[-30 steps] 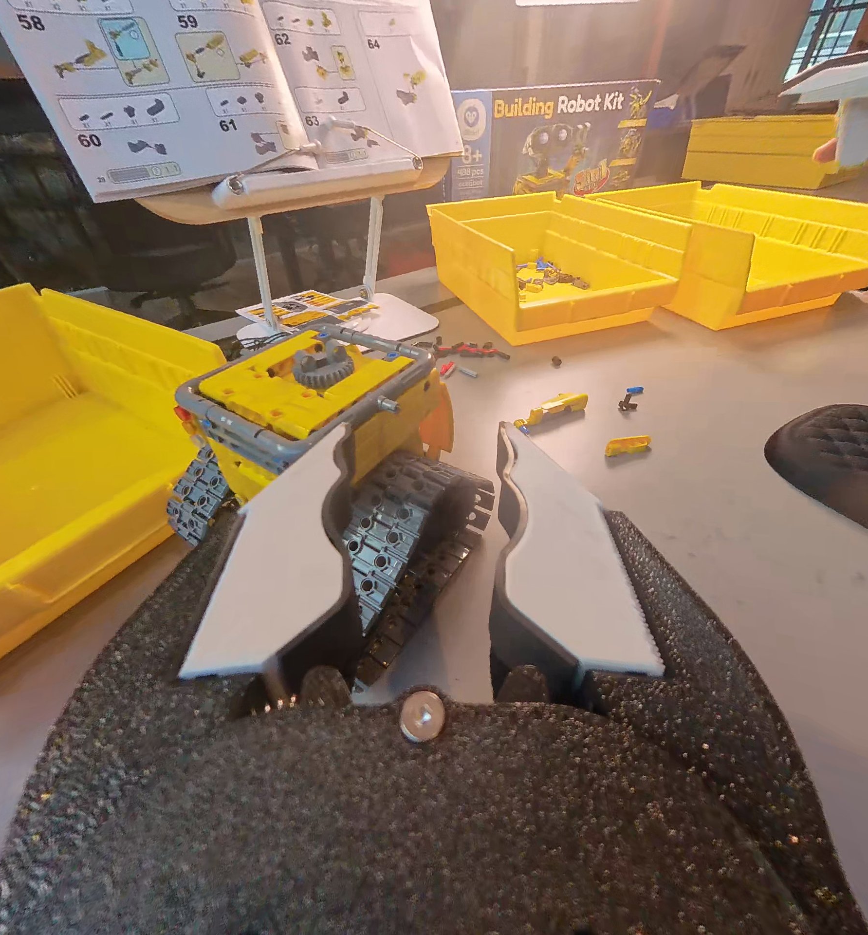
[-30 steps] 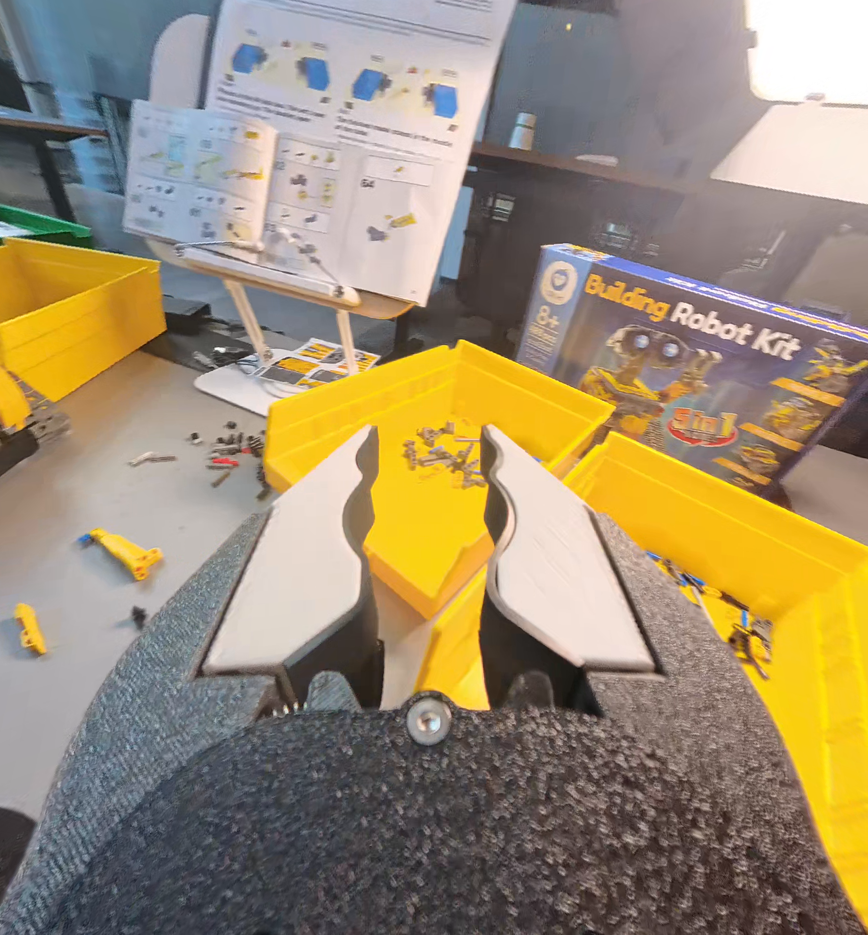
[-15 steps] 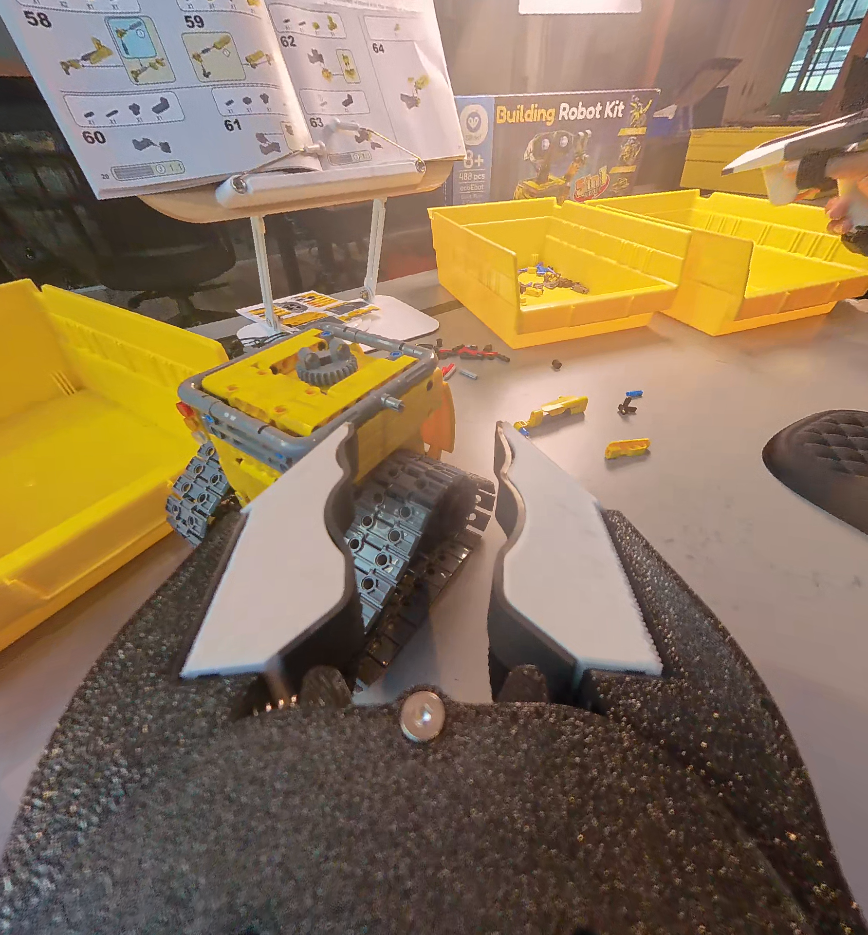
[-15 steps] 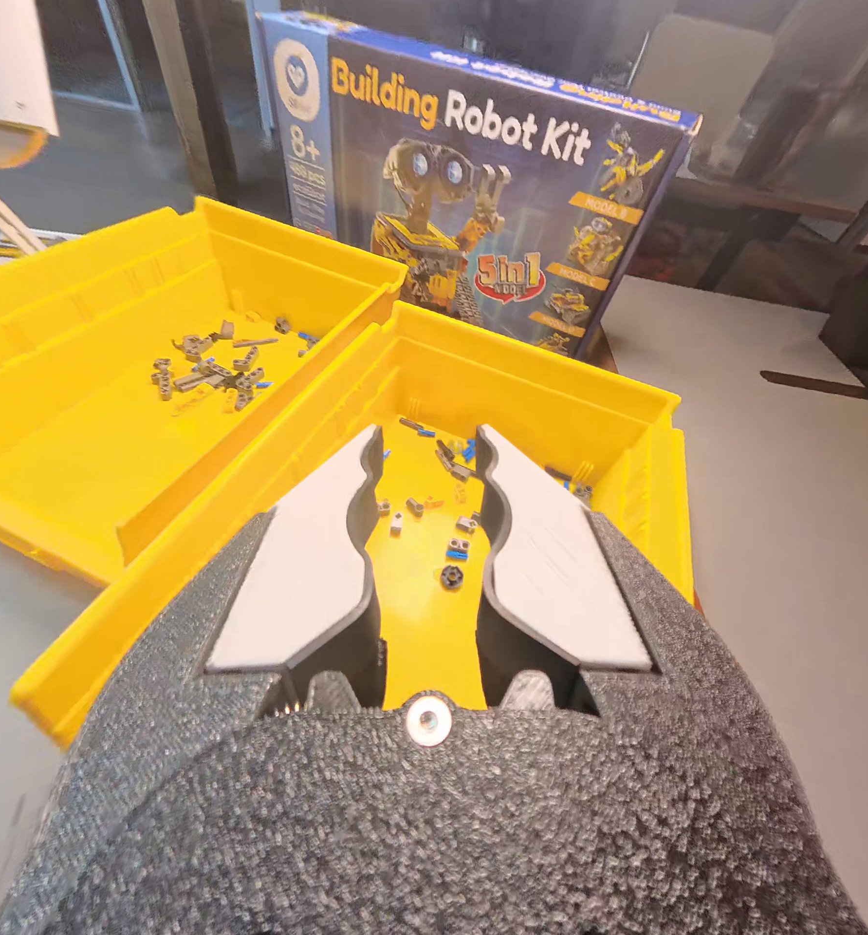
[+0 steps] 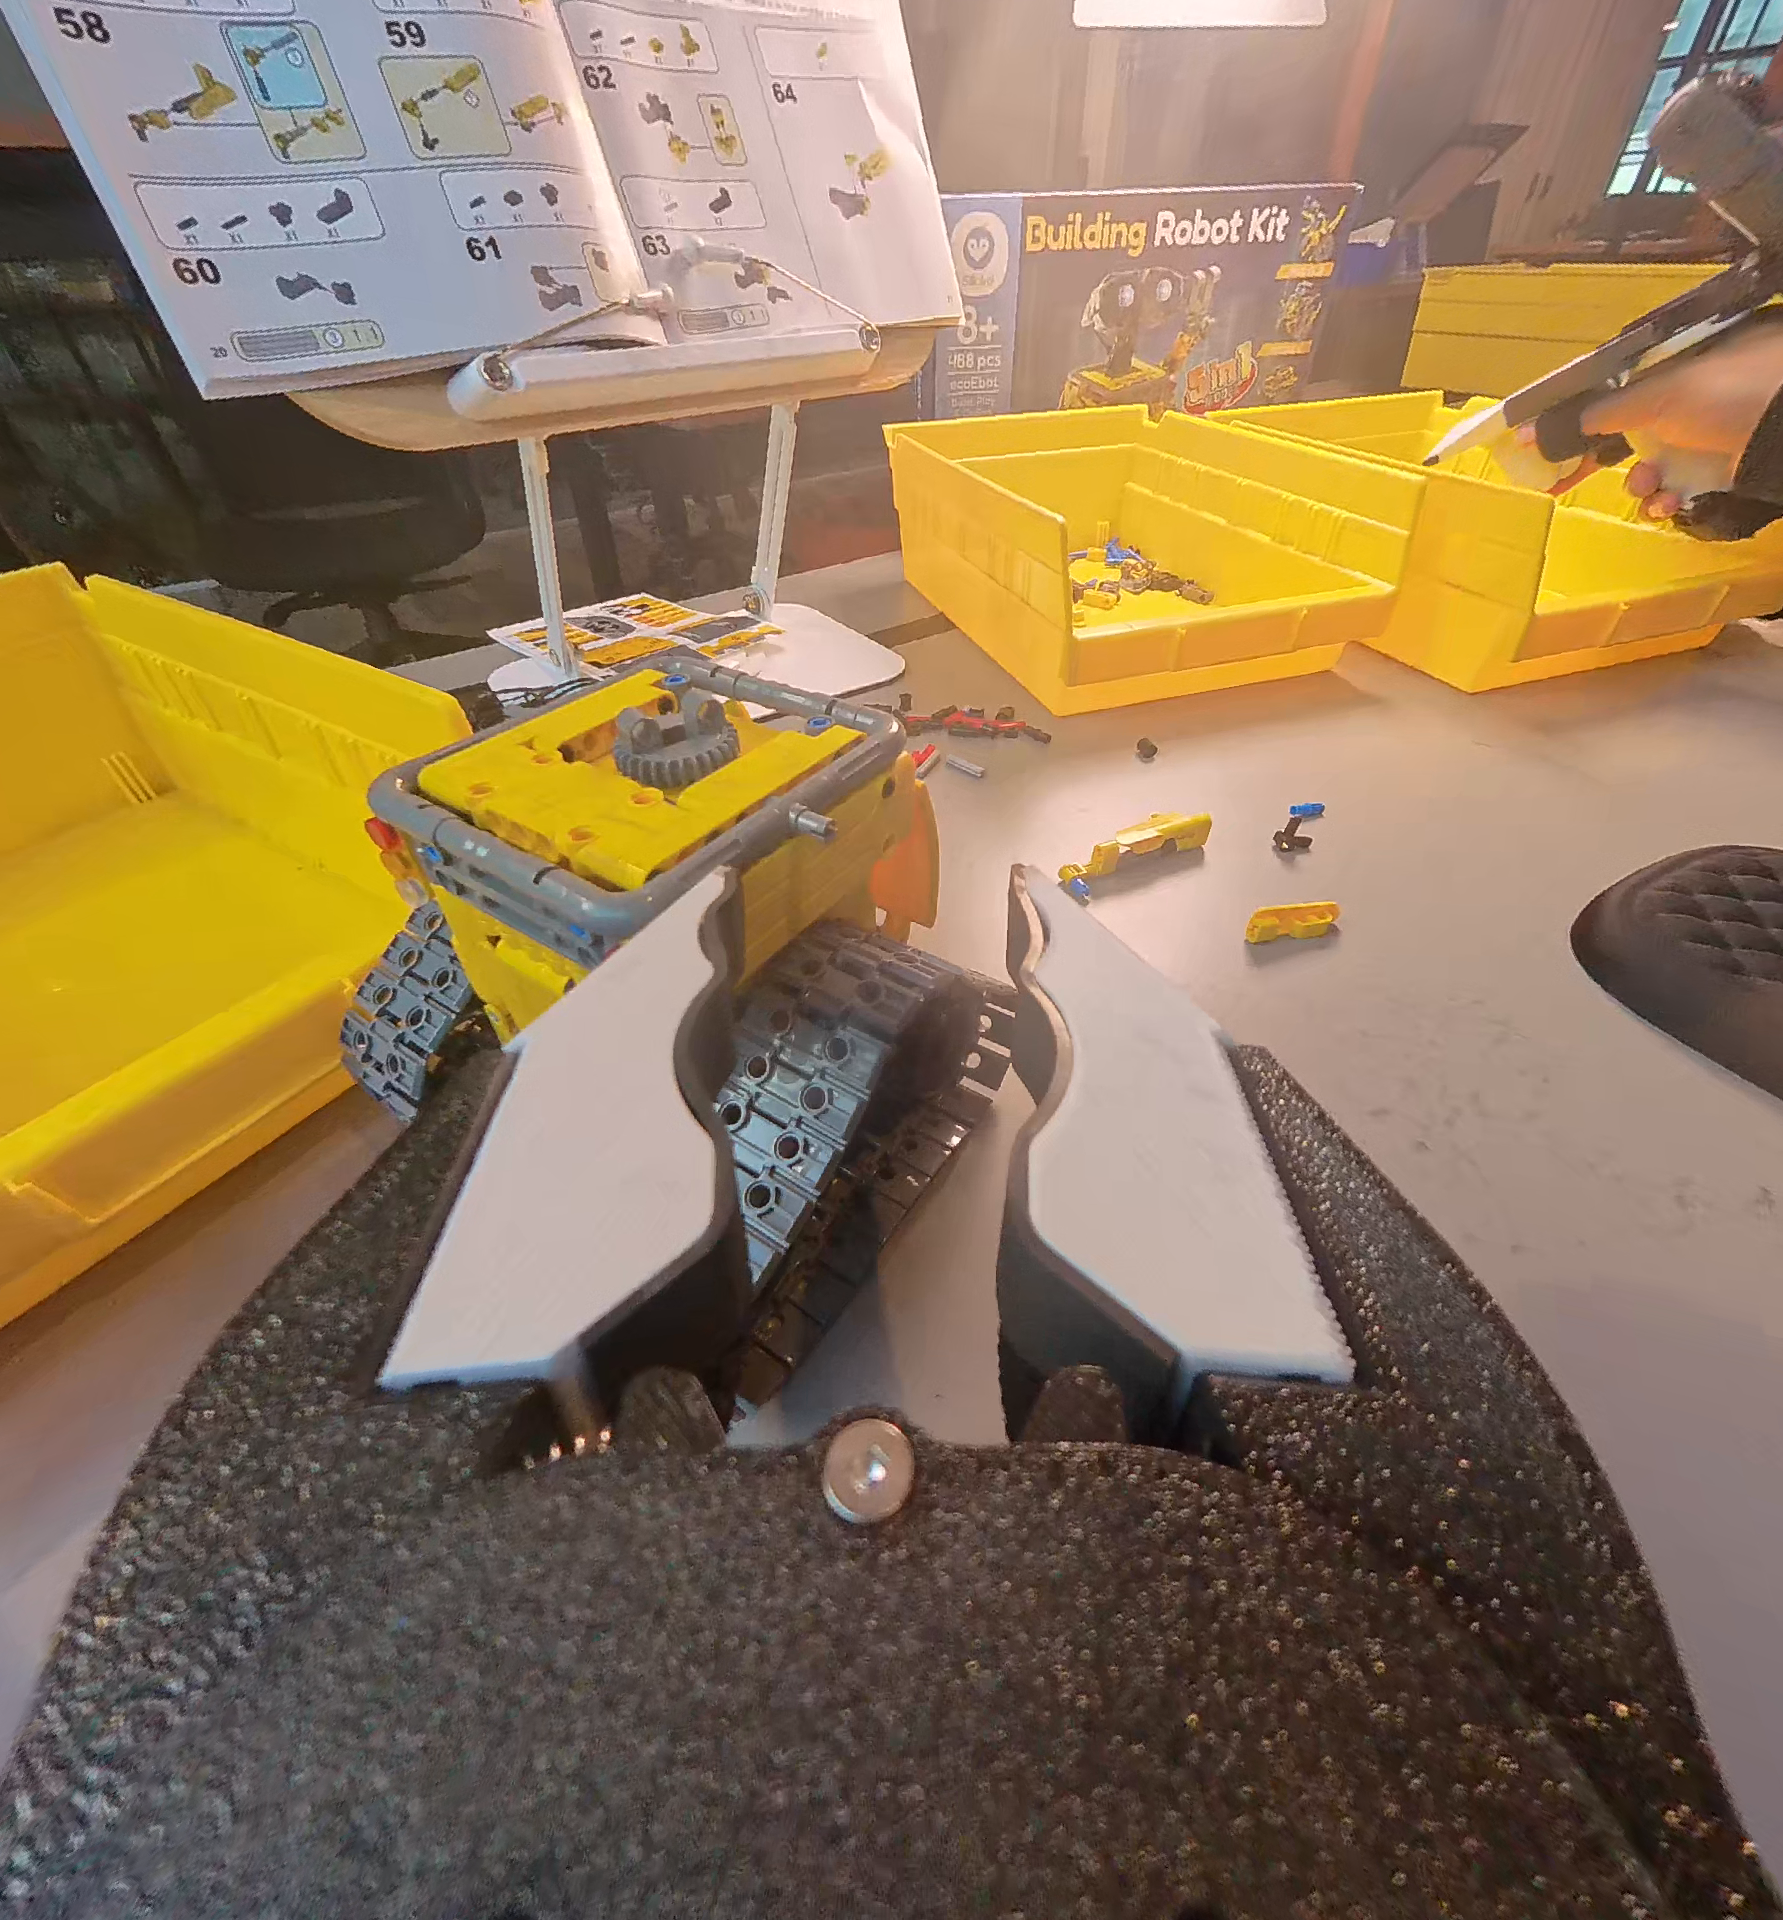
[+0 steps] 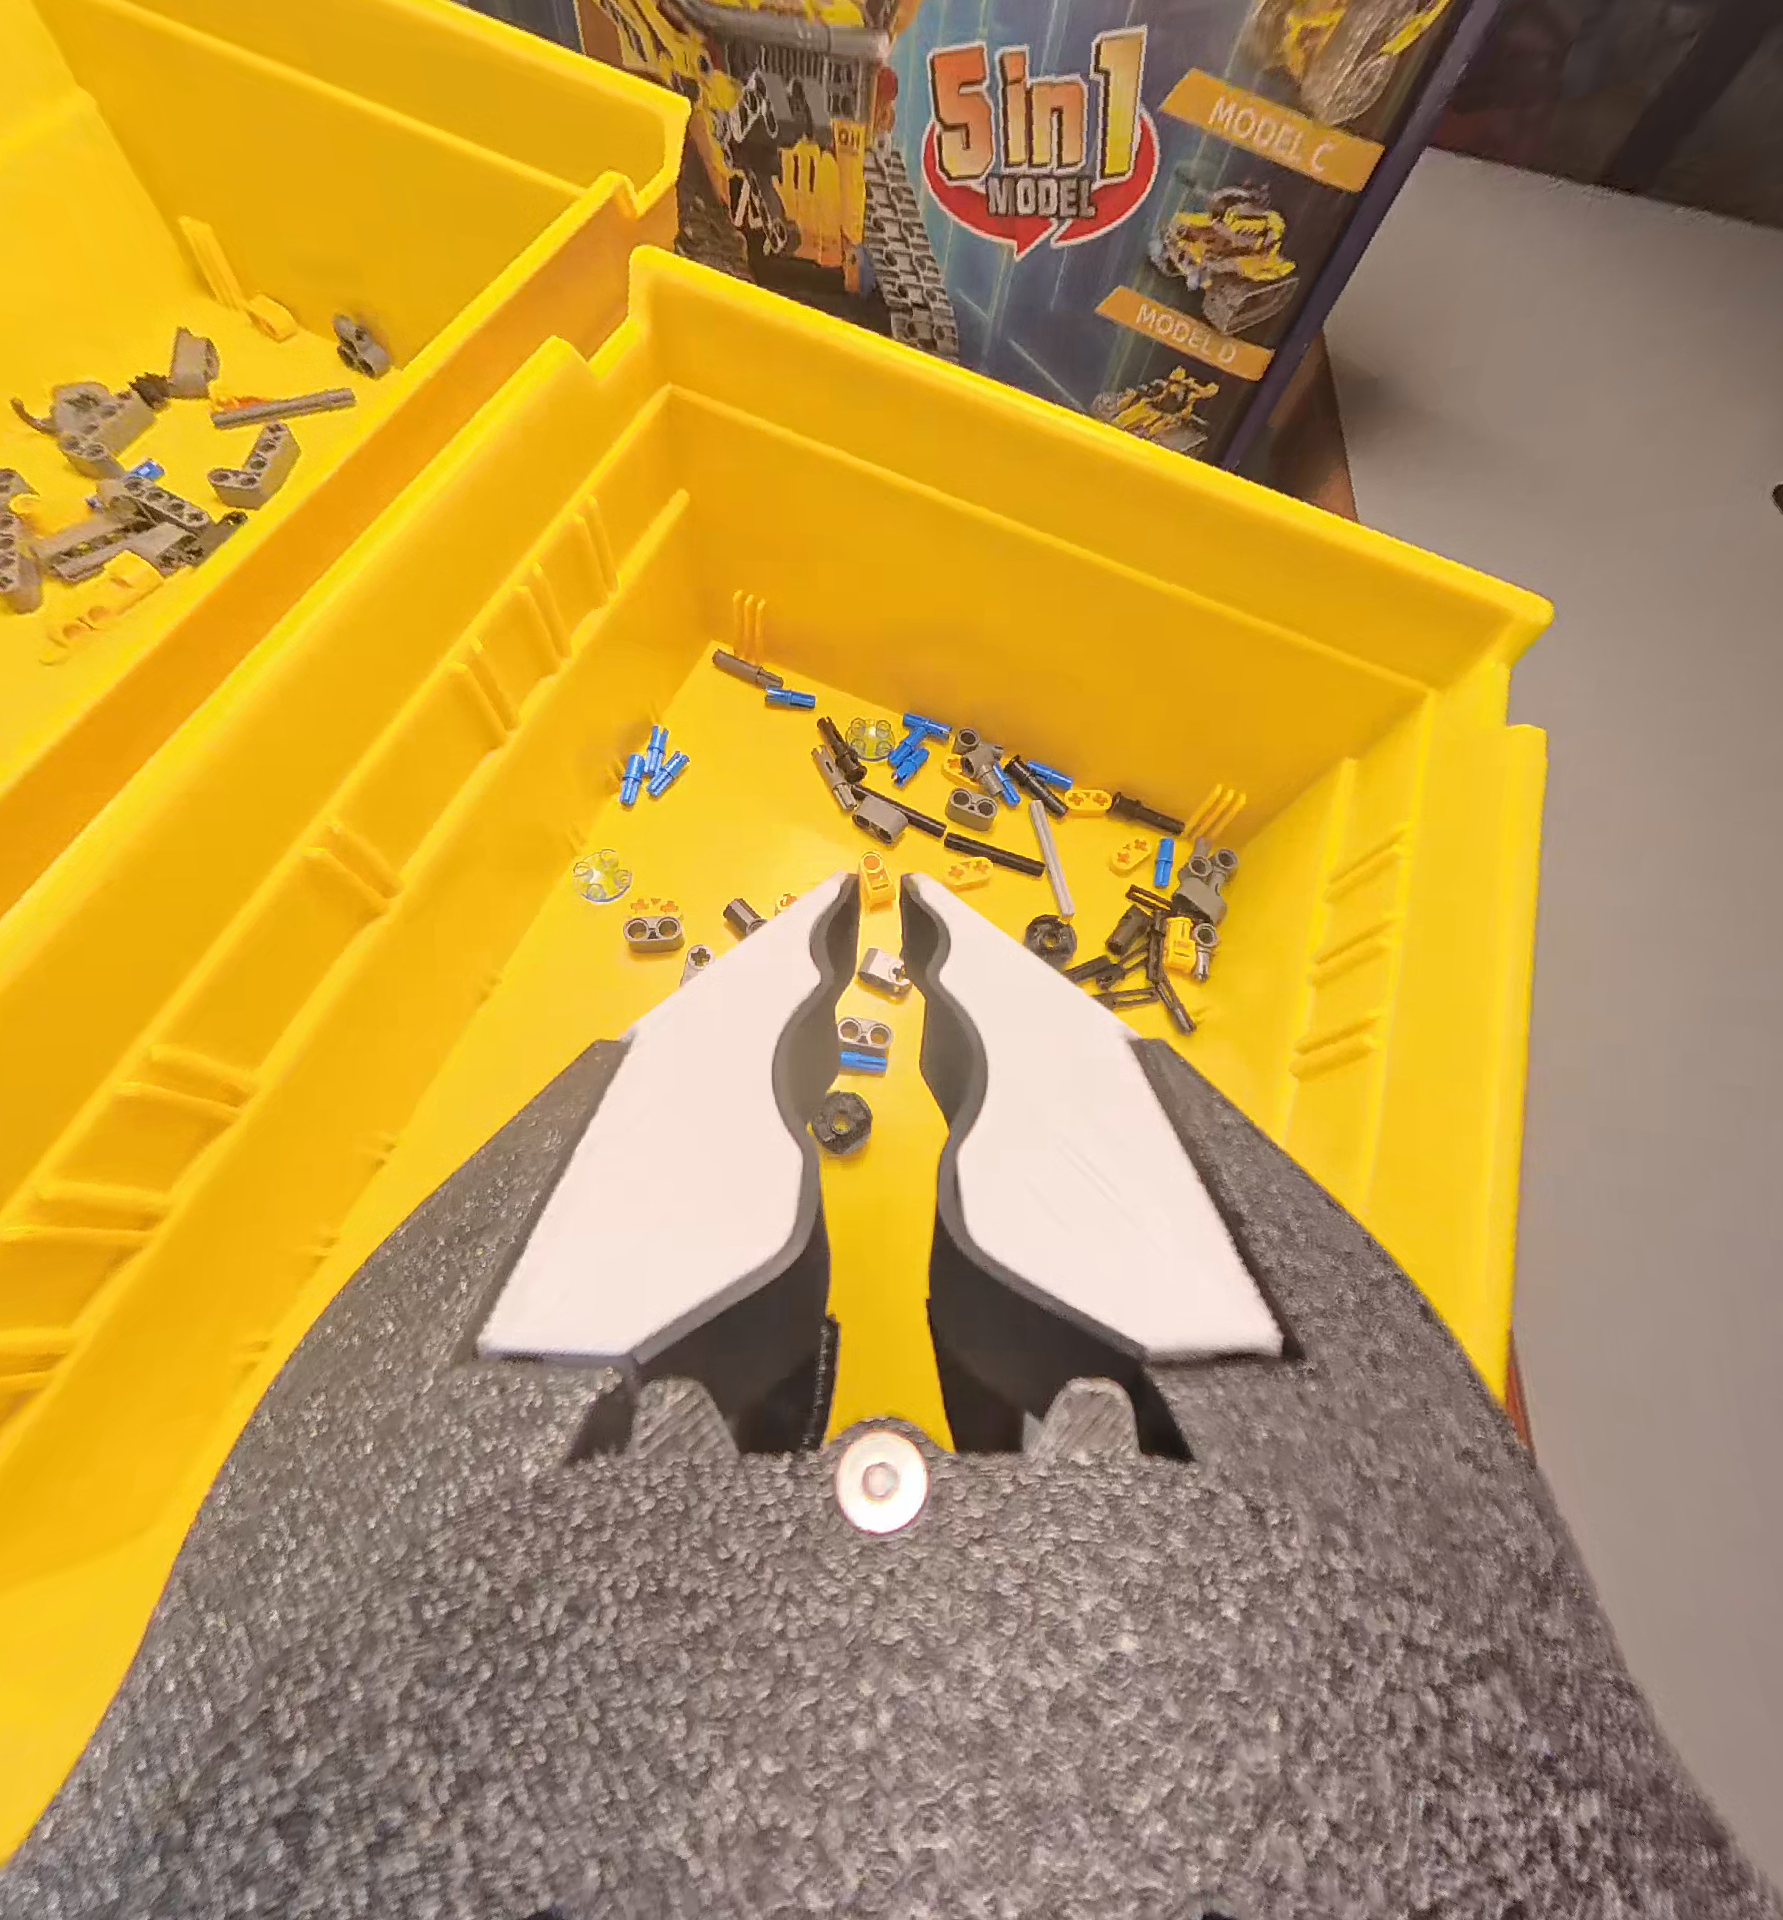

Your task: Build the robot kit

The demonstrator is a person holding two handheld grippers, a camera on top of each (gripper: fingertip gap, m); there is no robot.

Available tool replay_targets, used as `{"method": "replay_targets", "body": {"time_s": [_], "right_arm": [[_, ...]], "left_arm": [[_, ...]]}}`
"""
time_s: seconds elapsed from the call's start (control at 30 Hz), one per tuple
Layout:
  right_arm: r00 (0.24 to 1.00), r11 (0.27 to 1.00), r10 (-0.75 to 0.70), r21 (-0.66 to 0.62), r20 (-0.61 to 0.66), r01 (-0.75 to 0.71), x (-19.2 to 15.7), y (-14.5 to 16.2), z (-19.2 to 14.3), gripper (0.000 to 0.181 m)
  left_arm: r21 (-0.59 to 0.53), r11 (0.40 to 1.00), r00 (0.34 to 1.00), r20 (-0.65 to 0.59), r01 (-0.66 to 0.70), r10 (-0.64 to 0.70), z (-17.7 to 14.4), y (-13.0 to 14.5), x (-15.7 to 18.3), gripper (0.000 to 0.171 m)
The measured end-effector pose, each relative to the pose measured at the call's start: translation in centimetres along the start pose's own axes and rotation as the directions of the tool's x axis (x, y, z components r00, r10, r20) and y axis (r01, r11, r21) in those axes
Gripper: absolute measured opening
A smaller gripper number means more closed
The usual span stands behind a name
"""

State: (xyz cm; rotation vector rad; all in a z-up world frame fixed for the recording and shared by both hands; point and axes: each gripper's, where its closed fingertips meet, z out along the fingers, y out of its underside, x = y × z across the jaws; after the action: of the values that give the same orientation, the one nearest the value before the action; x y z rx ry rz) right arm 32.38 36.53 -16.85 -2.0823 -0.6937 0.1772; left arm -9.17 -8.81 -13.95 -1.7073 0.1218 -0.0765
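While the left gripper point(image 5: 871, 894) stays spread wide around the tracked yellow model point(image 5: 648, 862) on the table point(image 5: 1489, 1091), the right gripper point(image 6: 879, 881) has dropped into the right-hand yellow bin point(image 6: 1074, 551), fingers narrowed to a slit, tips flanking a small orange piece point(image 6: 873, 876), gripping nothing.

Warm bright light glares from upper right, wide-angle edges bend, and near foreground blurs softly.
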Motion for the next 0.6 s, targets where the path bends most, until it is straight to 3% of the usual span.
{"method": "replay_targets", "body": {"time_s": [0.3,0.6], "right_arm": [[0.974,0.966,0.131,-0.245,0.186,-0.083,-2.0,2.4,4.8,0.018],[0.963,0.933,0.173,-0.349,0.208,-0.093,-2.5,4.0,6.1,0.015]], "left_arm": [[-0.009,1.000,1.000,0.024,-0.019,0.020,0.1,0.1,-0.1,0.047],[-0.011,0.999,0.999,0.043,-0.032,0.033,0.1,0.2,-0.3,0.045]]}}
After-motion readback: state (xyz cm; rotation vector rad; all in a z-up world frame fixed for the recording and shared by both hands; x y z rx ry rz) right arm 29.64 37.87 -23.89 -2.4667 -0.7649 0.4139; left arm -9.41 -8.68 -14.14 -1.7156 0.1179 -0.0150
